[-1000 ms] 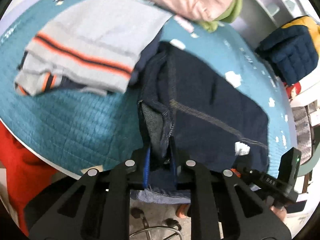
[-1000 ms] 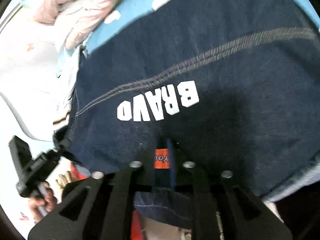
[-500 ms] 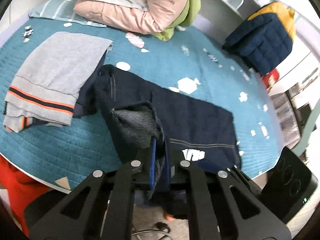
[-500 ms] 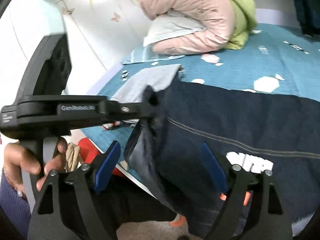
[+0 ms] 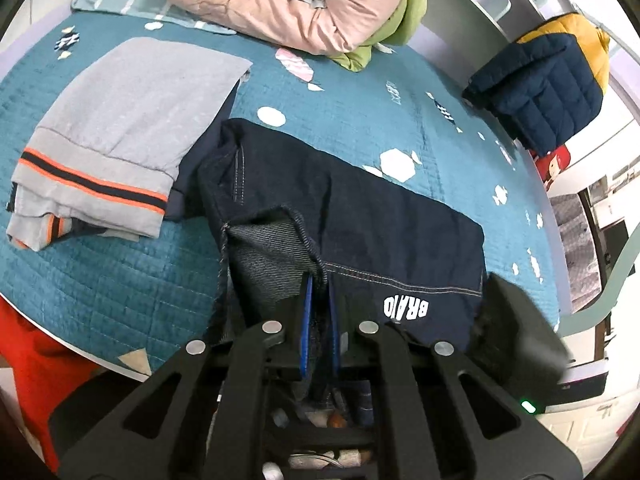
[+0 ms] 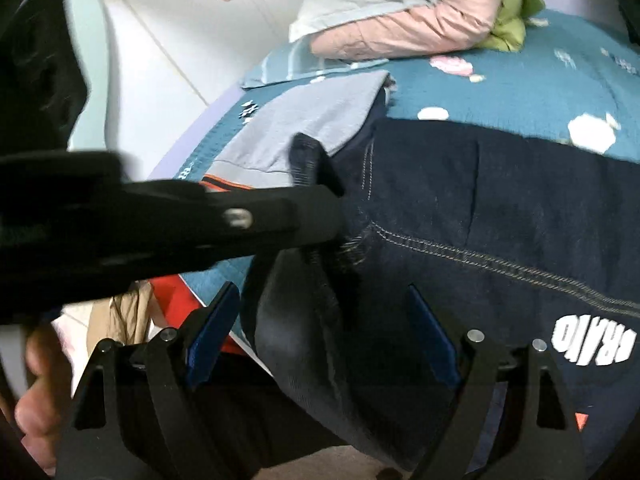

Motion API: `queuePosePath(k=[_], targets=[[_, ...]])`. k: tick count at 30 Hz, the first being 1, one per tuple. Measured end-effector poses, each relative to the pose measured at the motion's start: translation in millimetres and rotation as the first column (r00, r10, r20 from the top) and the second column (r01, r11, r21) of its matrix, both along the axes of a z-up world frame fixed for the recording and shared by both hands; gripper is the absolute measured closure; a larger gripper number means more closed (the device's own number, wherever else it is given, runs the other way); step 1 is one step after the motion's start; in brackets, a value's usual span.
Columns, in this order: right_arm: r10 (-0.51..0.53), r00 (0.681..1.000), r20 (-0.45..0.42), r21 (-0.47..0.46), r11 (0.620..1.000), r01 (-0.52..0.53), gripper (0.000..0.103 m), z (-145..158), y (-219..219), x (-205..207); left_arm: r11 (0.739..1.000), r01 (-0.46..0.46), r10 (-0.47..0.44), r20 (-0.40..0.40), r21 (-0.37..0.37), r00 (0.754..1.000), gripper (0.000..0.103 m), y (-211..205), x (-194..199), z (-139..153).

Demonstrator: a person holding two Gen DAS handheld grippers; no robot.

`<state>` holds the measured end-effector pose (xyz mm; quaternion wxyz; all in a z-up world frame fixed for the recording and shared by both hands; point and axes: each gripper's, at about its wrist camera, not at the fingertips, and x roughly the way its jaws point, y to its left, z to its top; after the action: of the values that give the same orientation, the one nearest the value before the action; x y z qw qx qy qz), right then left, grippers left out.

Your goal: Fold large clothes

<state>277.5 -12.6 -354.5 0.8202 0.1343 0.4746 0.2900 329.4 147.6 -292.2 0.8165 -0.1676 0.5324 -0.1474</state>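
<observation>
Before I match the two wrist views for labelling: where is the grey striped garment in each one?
Left wrist view: the grey garment lies folded at upper left on the teal quilt, beside the navy jeans.
Right wrist view: grey garment sits at centre-left, partly behind the left hand-held gripper.
Shared landmark: the white lettering on the jeans.

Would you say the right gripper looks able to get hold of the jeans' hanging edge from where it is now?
Probably yes: the right gripper is open with the jeans hanging between its fingers; the left gripper, clamped just above, crowds it slightly.
</observation>
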Motion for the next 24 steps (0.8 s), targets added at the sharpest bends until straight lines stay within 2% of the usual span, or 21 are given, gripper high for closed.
queuePosePath(k=[1,3,4,5,8,9,12,13,16,18,21,24], targets=[[-0.024,1.0,-0.015,-0.009,1.0,0.024,0.026,-5.5,-1.5,2.8,1.0,0.002,-0.002,0.0,-0.004,1.0,0.096,0.2,0.0,0.2],[-0.025,0.998,-0.057,-0.011,1.0,0.024,0.055,-15.8,-2.8,8.2,1.0,0.005,-0.005,0.0,-0.003,1.0,0.096,-1.6,-0.3,0.8],[-0.032,0.997,-0.066,-0.034,0.999,0.03,0.076,-19.0,-3.7,9.7,1.0,0.014,-0.014,-0.001,-0.004,1.0,0.096,-3.5,-0.4,1.1],[-0.032,0.998,-0.062,-0.012,0.999,0.031,0.089,-18.3,-7.6,9.9,1.0,0.019,-0.019,-0.003,-0.001,1.0,0.096,-4.0,-0.4,0.7],[-0.043,0.998,-0.046,0.032,0.999,0.044,0.094,-8.0,-18.9,6.7,0.999,0.035,-0.035,0.012,-0.028,0.999,0.096,-7.5,-3.8,6.8],[-0.046,0.998,-0.044,0.048,0.998,0.048,0.094,-5.5,-22.2,5.2,0.998,0.041,-0.04,0.02,-0.045,0.999,0.091,-8.3,-5.9,12.5],[-0.079,0.995,-0.056,0.147,0.985,0.086,0.095,4.8,-44.9,5.3,0.994,0.03,-0.02,0.1,-0.104,0.995,0.054,-4.3,-18.4,35.7],[-0.095,0.993,-0.067,0.193,0.975,0.107,0.095,8.4,-55.7,4.6,0.994,0.019,-0.005,0.126,-0.105,0.992,0.051,-1.2,-21.7,41.4],[-0.141,0.987,-0.078,0.297,0.942,0.158,0.095,21.9,-87.0,1.3,0.992,-0.036,0.058,0.184,-0.121,0.981,0.051,11.6,-31.8,56.6],[-0.179,0.981,-0.081,0.363,0.911,0.196,0.095,33.7,-112.7,-5.7,0.992,-0.09,0.107,0.193,-0.093,0.975,0.051,16.3,-32.3,57.1],[-0.254,0.962,-0.096,0.459,0.847,0.269,0.095,44.6,-159.8,-15.3,0.994,-0.099,0.105,0.15,-0.044,0.983,0.051,5.8,-24.7,45.8],[-0.347,0.932,-0.105,0.509,0.786,0.35,0.095,49.3,-212.5,-34.4,0.998,-0.055,0.056,0.118,-0.01,0.991,0.051,-26.9,-17.2,29.7]])
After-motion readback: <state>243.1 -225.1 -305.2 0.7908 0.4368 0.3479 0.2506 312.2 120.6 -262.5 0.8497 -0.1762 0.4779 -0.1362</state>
